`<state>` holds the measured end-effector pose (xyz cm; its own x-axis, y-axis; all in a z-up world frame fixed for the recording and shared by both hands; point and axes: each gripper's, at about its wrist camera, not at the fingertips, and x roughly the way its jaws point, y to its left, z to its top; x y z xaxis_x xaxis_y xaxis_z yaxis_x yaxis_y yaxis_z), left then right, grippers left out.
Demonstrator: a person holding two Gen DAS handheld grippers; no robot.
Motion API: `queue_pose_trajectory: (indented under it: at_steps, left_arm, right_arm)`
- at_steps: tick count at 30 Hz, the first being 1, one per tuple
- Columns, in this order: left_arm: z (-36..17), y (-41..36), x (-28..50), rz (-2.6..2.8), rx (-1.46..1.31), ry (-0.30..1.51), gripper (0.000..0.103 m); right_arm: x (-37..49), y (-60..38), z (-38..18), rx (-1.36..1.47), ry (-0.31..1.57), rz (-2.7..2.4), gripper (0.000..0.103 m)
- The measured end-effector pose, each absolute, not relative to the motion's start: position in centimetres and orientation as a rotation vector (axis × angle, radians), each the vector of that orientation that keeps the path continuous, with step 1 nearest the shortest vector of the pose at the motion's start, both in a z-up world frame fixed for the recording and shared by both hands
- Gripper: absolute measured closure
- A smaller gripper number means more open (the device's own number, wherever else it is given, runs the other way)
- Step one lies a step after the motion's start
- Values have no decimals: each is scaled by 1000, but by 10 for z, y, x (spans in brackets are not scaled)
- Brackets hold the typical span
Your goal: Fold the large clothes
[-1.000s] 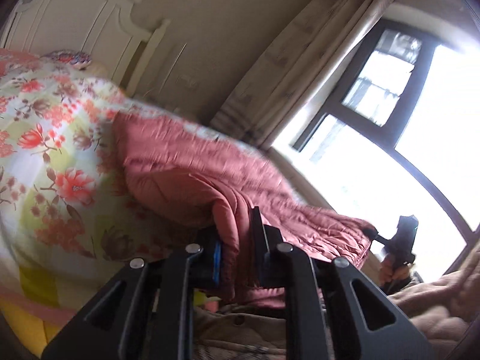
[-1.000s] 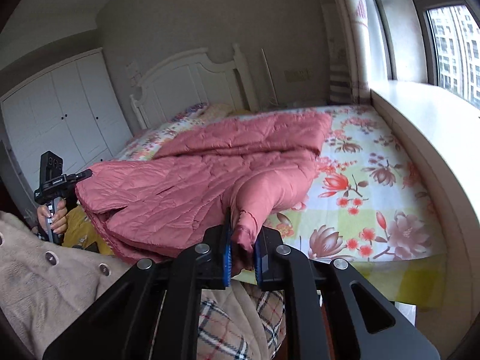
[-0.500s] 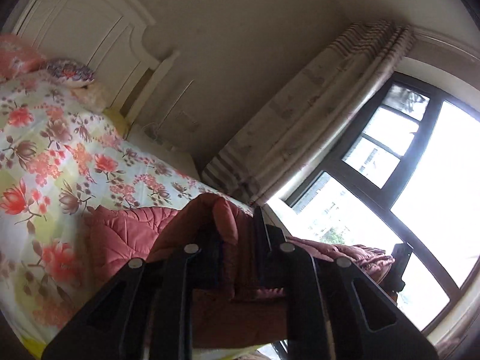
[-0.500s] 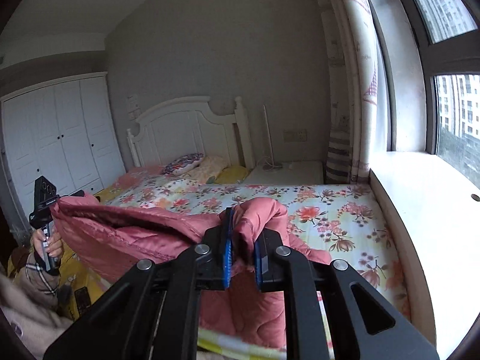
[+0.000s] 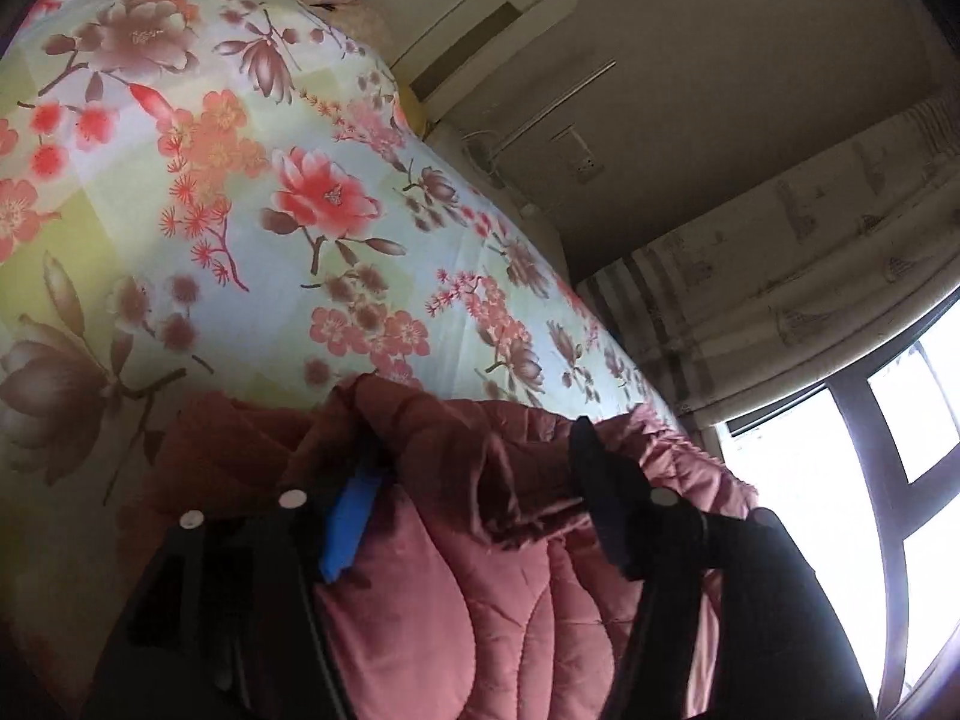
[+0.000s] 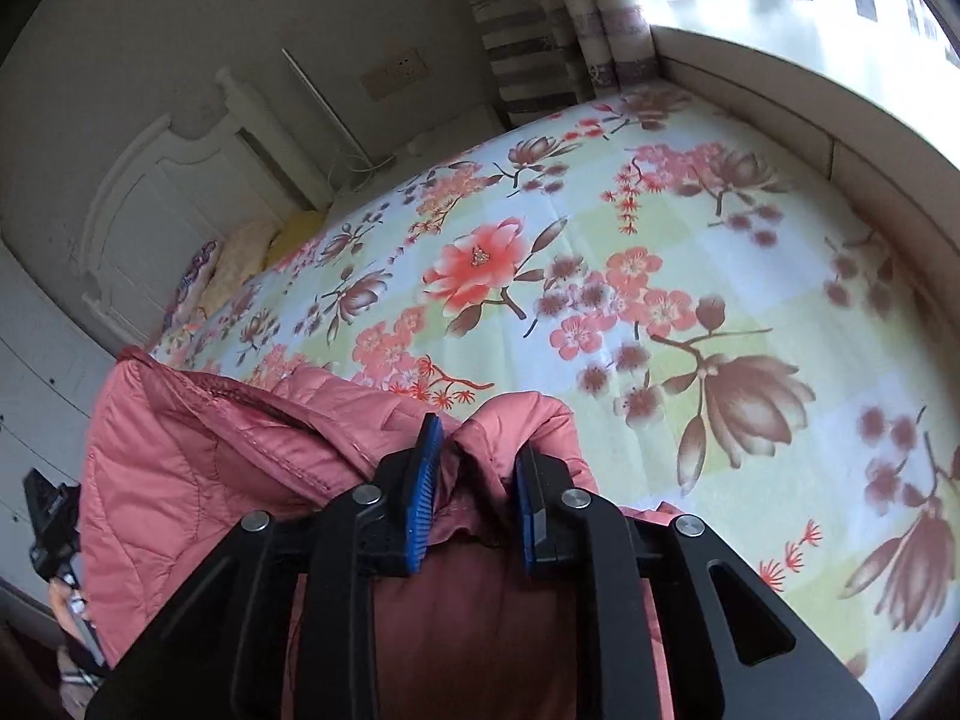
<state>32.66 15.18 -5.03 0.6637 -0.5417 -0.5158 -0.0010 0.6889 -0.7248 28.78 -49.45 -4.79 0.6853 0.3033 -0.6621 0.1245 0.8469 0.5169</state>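
A puffy pink quilted coat (image 6: pixel 198 456) lies on the foot end of the bed with the flowery sheet (image 6: pixel 600 276), far from the white headboard (image 6: pixel 156 210). Most of the sheet between the coat and the headboard is bare.

The right gripper (image 6: pixel 474 480) has its two blue-padded fingers spread apart, with a bunched fold of the coat sitting between them — the cloth looks loose there, not pinched. The left gripper (image 5: pixel 474 474) is spread wide too, and a lump of the coat's edge lies in the gap; its blue pad (image 5: pixel 351 516) does not seem to press on the cloth. So both look like they are letting go, with the coat resting on the bed.

The coat's edge runs sideways from one gripper to the other, across the bed, not toward the headboard. The coat sits right under and just ahead of both tongs, so neither hand is clearly nearer. I think the next fold needs a new grab on an edge, then a carry along the bed. Puffy cloth may slip or spring open.
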Motion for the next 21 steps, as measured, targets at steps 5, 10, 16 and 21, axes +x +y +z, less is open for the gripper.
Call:
queue_pose_trajectory:
  at_steps: [5,10,16,21]
  left_arm:
    - [8,181,279,-263,-792,536,2]
    - [94,147,246,-212,-510,353,2]
    - [121,-12,245,-146,183,361,2]
    - [56,-74,277,-116,451,499,2]
  right_arm:
    - [255,-513,-1,617,703,142,4]
    - [228,-484,74,432,530,163,4]
    - [241,-355,92,13,554,176,13]
    - [266,-281,32,-193,709,235,37]
